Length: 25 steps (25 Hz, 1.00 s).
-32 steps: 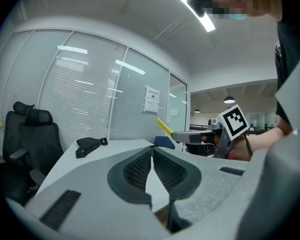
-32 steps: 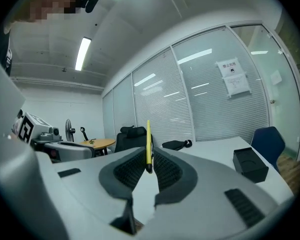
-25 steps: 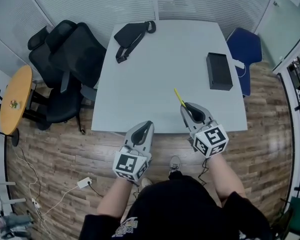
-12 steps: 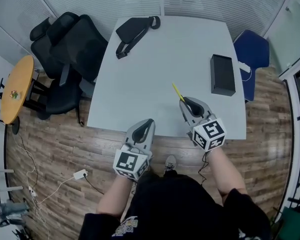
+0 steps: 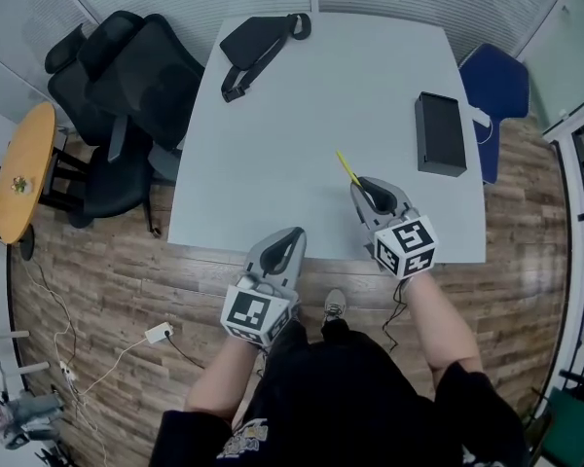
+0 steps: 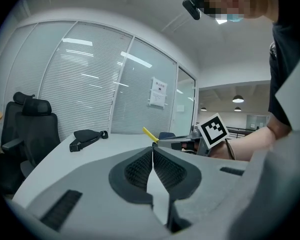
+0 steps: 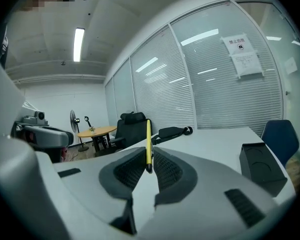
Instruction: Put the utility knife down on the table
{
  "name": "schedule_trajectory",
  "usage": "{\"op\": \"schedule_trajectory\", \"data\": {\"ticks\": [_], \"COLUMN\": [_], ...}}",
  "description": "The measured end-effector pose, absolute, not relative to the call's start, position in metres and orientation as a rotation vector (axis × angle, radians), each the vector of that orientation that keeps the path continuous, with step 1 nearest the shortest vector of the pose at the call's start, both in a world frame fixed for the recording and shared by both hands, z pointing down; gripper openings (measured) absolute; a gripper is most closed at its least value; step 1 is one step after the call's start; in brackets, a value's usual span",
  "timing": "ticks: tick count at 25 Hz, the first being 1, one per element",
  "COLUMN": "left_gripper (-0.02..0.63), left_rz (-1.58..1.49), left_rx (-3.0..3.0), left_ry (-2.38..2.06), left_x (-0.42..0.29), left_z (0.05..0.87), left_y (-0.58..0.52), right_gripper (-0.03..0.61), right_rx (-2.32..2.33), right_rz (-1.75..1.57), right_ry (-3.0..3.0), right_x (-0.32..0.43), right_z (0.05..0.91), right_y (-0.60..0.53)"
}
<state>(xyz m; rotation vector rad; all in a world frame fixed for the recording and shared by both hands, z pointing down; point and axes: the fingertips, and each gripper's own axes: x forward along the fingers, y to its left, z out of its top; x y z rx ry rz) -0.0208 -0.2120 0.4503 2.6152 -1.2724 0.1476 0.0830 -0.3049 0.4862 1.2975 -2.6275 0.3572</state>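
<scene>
Your right gripper (image 5: 362,187) is clamped on the yellow utility knife (image 5: 347,168). The knife sticks out past the jaw tips, over the near part of the desk (image 5: 302,115), and by my read it's not resting on it yet. Left gripper (image 5: 292,236) is closed on nothing, hanging just off the near desk edge, so leave it out of this. For a clean set-down, lower the right one until the knife body lies flat on bare desk, then part the jaws. Released from height, it'll likely skid or bounce. Plenty of free surface ahead: black box (image 5: 440,132) off to the right, black waist bag (image 5: 258,49) at the far edge, both well apart from the knife. Head view gives the knife's place over the desk but not the grip. Right gripper view shows the jaws pinching the knife's lower end, with it standing up between them. Left gripper view shows its jaws touching, nothing between.
</scene>
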Motion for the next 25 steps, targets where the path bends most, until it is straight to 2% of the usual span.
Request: {"op": "schedule_trajectory", "data": {"ticks": [25], "left_gripper": [0.006], "left_rz": [0.214], "left_rx": [2.541], "left_ry": [-1.145], "left_x": [-0.036], "left_z": [0.506], "left_y": [-0.223], "right_gripper": [0.052], "right_rx": [1.182], "right_rz": [0.519], "right_ry": [-2.273], "right_x": [0.069], "right_z": [0.658], "right_y": [-0.347]}}
